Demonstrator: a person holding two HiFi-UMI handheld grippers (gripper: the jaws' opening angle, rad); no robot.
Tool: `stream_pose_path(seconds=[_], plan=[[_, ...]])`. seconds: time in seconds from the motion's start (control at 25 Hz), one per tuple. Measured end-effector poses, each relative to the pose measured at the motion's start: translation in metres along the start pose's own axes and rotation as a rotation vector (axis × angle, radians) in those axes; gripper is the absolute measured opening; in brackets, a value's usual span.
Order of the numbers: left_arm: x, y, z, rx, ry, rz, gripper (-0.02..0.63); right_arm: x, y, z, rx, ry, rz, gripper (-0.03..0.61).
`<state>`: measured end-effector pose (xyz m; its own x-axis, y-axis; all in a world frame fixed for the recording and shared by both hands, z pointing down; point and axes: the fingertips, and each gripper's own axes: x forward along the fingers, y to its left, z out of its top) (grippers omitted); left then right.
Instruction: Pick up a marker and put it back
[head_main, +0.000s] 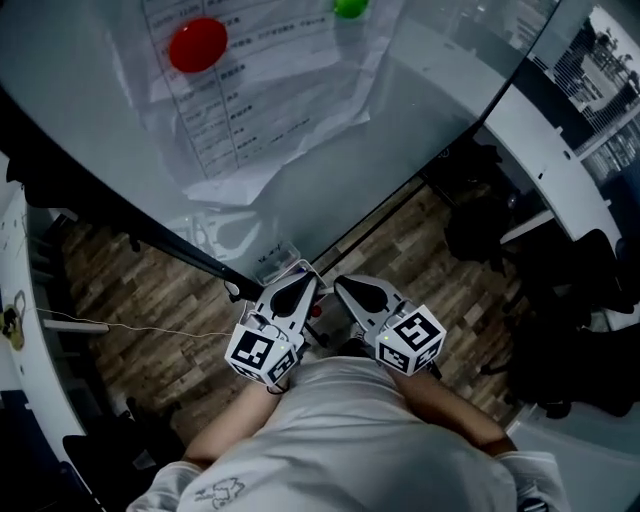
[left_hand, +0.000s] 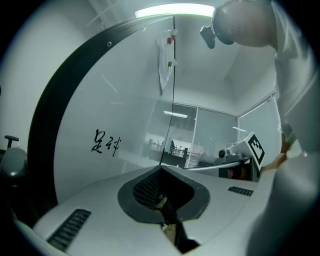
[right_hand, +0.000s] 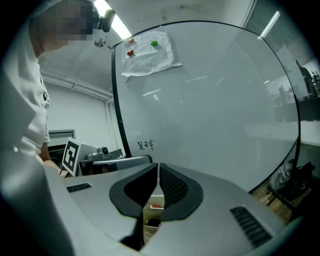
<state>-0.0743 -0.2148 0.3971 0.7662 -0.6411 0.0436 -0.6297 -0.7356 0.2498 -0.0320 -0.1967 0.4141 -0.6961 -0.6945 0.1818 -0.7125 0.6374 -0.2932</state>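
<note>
Both grippers are held close to the person's body, below the lower edge of a whiteboard (head_main: 430, 90). My left gripper (head_main: 300, 285) is shut, its jaws (left_hand: 161, 171) meeting with nothing between them. My right gripper (head_main: 350, 288) is shut too, its tips (right_hand: 158, 166) touching and empty. Through the slit under the right jaws I see a small red object (right_hand: 156, 205) lying in a light tray; it may be a marker. A red spot (head_main: 317, 311) shows between the two grippers in the head view. No marker is clearly visible otherwise.
Paper sheets (head_main: 250, 90) hang on the board under a red magnet (head_main: 197, 44) and a green magnet (head_main: 350, 8). Dark handwriting (left_hand: 106, 141) marks the board low down. The board's black frame (head_main: 150, 235) runs above a wooden floor (head_main: 150, 310). A white desk (head_main: 550, 160) stands at the right.
</note>
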Motion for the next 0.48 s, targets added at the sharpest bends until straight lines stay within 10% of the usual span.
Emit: stream_pose_path(seconds=[0.48], plan=[[0.017,0.012,-0.058,-0.086,0.121,0.060,0.005,0.010,-0.044,-0.055,0.108,0.117,-0.007,0.014]])
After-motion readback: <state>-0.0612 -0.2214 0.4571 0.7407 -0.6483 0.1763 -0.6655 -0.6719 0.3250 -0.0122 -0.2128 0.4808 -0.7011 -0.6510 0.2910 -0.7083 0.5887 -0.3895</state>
